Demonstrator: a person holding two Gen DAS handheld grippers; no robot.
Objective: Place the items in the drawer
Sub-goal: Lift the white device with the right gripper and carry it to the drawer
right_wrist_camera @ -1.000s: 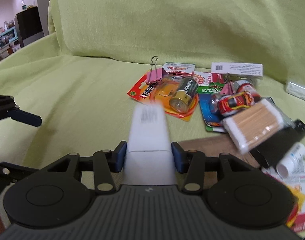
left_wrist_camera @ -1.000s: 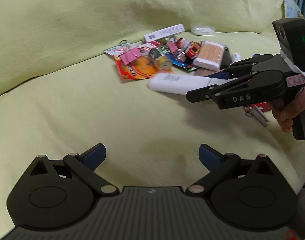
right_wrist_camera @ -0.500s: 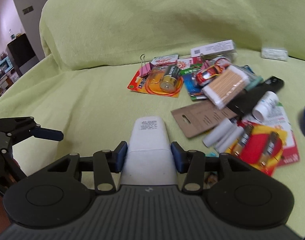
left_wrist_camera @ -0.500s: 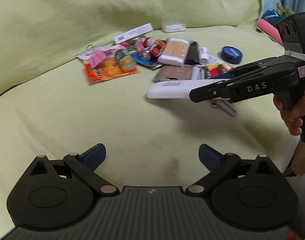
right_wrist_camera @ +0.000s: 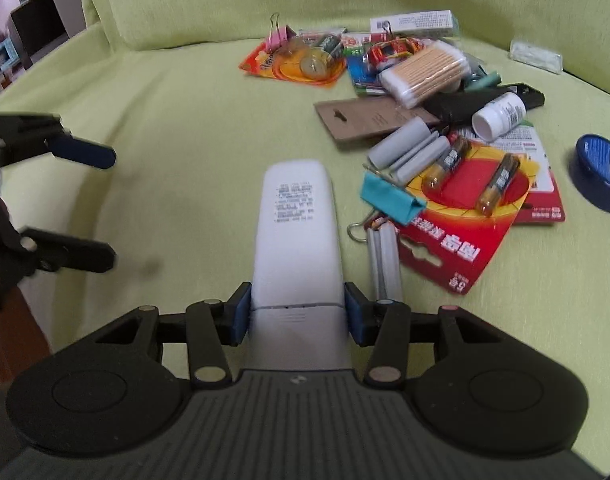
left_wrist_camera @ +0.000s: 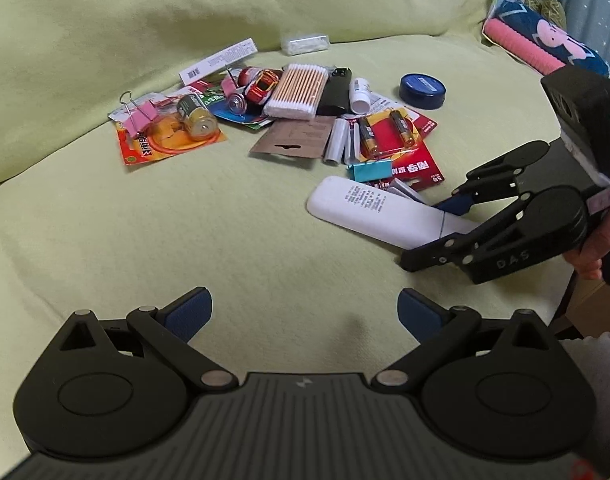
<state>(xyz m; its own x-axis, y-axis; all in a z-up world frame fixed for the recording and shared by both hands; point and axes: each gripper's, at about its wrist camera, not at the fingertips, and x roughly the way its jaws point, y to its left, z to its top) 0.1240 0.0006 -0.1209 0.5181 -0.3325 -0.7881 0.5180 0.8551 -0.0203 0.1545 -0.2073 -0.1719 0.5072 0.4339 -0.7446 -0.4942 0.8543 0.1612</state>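
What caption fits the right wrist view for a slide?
Right gripper clamps a white remote over the green sofa, beside scattered batteries and clips.

The near and left part of the green sofa seat (left_wrist_camera: 185, 216) lies bare, so ahead of the left claw (left_wrist_camera: 303, 312), whose blue pads stand wide apart over it, there is open cloth to pass across. To the right the way is taken by the right claw (right_wrist_camera: 297, 312), closed on a white remote (right_wrist_camera: 297, 232) that juts out over the seat. Just beside the remote is a heap of clutter: a red battery card (right_wrist_camera: 465, 216), a teal binder clip (right_wrist_camera: 391, 198), grey tubes (right_wrist_camera: 405, 146) and a cotton swab pack (right_wrist_camera: 425, 70), with a blue tin (right_wrist_camera: 601, 170) apart at the far right.
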